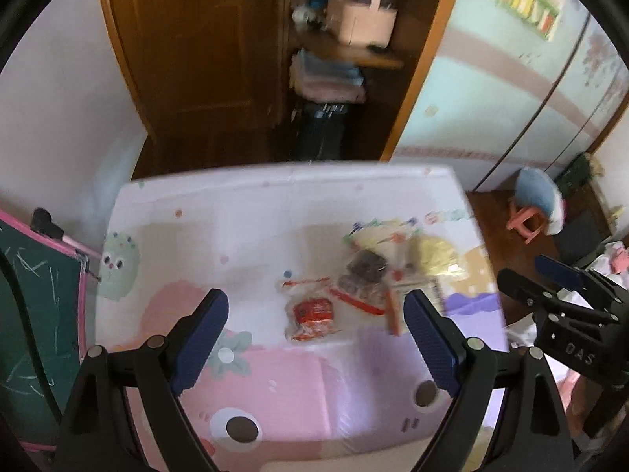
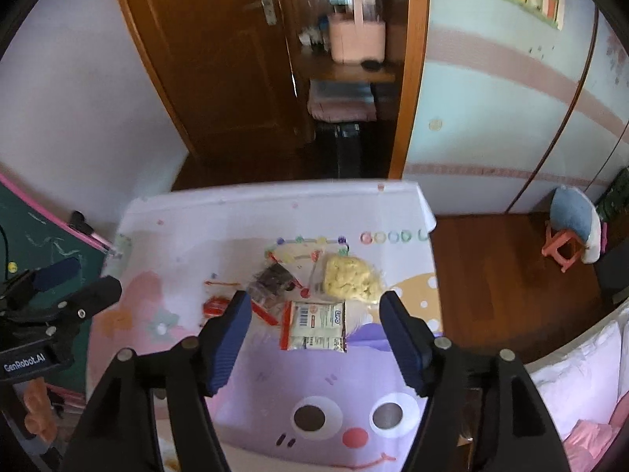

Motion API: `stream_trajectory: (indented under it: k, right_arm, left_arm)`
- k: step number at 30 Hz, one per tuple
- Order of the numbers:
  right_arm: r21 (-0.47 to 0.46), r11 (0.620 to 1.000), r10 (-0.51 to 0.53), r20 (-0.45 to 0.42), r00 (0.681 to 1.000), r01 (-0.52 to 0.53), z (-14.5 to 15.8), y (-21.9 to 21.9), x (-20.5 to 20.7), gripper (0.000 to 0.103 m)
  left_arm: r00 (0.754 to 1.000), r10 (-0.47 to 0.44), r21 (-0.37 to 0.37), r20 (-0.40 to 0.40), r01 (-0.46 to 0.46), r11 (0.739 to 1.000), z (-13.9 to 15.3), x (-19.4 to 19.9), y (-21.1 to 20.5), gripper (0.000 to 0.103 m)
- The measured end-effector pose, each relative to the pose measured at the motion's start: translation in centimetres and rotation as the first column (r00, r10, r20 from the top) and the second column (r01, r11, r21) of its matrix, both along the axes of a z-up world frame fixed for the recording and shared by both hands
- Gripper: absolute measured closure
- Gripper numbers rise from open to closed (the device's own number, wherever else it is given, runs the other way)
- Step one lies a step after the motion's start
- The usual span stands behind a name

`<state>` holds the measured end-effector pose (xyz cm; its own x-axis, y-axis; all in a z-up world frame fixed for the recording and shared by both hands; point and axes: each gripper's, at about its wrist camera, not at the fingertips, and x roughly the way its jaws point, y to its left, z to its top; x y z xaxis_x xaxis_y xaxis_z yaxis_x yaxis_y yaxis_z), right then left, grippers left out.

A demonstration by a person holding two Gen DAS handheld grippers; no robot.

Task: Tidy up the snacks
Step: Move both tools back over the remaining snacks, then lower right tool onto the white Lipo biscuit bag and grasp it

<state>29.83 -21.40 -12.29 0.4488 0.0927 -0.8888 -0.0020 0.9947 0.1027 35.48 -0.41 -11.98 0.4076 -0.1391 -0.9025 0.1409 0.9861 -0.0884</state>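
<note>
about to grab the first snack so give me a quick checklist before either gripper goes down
1. Left gripper open, nothing between the fingers: ok.
2. Right gripper open, nothing between the fingers: ok.
3. Snacks in sight on the cartoon mat: ok; red snack bag, dark snack bag, yellow snack bag, white packet.
4. Snacks separated for a clean pick: not ok, the bags overlap.
5. Container to sort them into: cannot tell, none in view.
6. Sharp view: not ok, left wrist view is blurred.
</note>
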Motion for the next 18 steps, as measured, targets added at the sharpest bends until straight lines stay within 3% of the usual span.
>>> stream_trajectory:
  k: [7,18]
  right_arm:
    - [-0.01,1.0,-0.004,-0.122,0.993,0.003,-8.5,1.0,1.7,0.027]
    - [-0.078,0.997,0.002,-0.237,0.972,-0.021,-15.8,3.0,3.3,0.025]
  left_arm:
    - [0.982,0.04,-0.006,-0.182,-0.042,0.999,-9.6,2.5,0.0,0.013]
    - [0.957,0.069,0.006,-0.282,-0.071,0.997,-17.0,3.5,-0.9,0.013]
